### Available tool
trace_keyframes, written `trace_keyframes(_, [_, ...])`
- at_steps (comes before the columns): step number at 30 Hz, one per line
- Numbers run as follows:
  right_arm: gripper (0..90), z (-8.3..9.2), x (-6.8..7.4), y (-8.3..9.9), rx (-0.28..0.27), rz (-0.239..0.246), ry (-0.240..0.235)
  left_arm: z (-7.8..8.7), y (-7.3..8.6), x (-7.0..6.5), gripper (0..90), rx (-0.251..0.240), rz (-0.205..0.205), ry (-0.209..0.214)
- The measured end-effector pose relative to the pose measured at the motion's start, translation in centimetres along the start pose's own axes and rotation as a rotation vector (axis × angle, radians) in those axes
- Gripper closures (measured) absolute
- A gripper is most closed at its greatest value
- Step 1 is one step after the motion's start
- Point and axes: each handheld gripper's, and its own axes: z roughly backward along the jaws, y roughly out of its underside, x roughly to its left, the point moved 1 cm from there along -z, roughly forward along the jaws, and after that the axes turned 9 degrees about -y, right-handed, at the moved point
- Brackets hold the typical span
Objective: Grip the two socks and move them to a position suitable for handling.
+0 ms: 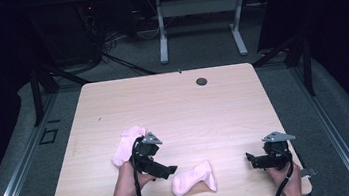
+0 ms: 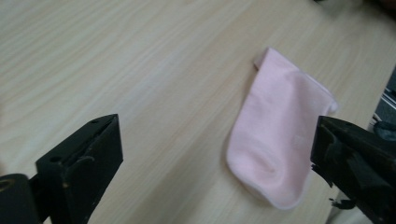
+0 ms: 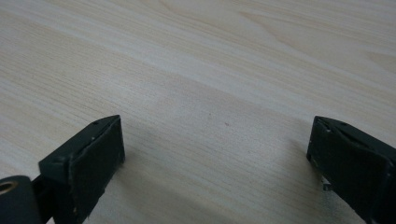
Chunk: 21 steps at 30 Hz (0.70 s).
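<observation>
Left claw [image 2: 212,158] agape — pink sock [image 2: 280,135] beneath

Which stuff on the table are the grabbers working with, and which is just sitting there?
Part of the job:
- near pink sock, lying flat on the table
- far pink sock
- left gripper, jaws open
- right gripper, jaws open

Just lying about:
- dark round hole in the table
- white desk behind

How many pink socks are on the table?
2. One pink sock lies near the front edge, between the two grippers; the other sock lies farther back, partly hidden behind the left gripper.
</observation>
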Motion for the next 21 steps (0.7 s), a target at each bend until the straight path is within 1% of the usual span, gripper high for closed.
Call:
trace_keyframes(1, [3.3,0.0,0.0,0.0,0.0,0.0,0.0,0.0,0.0,0.0,0.2,0.0,0.0,0.0])
trace_keyframes(4, [3.4,0.0,0.0,0.0,-0.002,-0.001,-0.002,0.4,0.2,1.9,0.2,-0.006,0.046,-0.023])
trace_keyframes(5, [3.3,0.0,0.0,0.0,-0.002,-0.001,-0.003,0.5,0.2,2.6,0.1,-0.005,0.056,-0.023])
trace_keyframes(9, [3.1,0.0,0.0,0.0,-0.001,-0.004,0.001,0.8,0.5,4.7,0.1,0.004,0.109,-0.052])
trace_keyframes(11, [2.9,0.0,0.0,0.0,0.001,-0.002,0.006,0.8,0.5,5.8,0.1,0.021,0.124,-0.072])
trace_keyframes(12, [2.8,0.0,0.0,0.0,-0.001,-0.004,0.003,0.8,0.6,6.4,0.1,0.033,0.137,-0.073])
trace_keyframes(15, [2.8,0.0,0.0,0.0,0.0,-0.004,0.004,0.8,0.6,8.1,0.1,0.067,0.172,-0.1])
trace_keyframes(16, [2.8,0.0,0.0,0.0,-0.001,-0.005,0.003,0.8,0.6,8.7,0.1,0.075,0.192,-0.105])
trace_keyframes(17, [2.8,0.0,0.0,0.0,-0.001,-0.005,0.004,0.8,0.7,9.2,0.1,0.086,0.202,-0.115])
trace_keyframes(18, [2.8,0.0,0.0,0.0,-0.001,-0.004,0.003,0.6,0.7,10.1,0.2,0.103,0.231,-0.124])
trace_keyframes(19, [2.8,0.0,0.0,0.0,-0.001,-0.004,0.003,0.6,0.7,10.1,0.2,0.103,0.231,-0.124])
trace_keyframes(21, [2.8,0.0,0.0,0.0,-0.001,-0.004,0.002,0.4,0.7,11.0,2.0,0.123,0.252,-0.142])
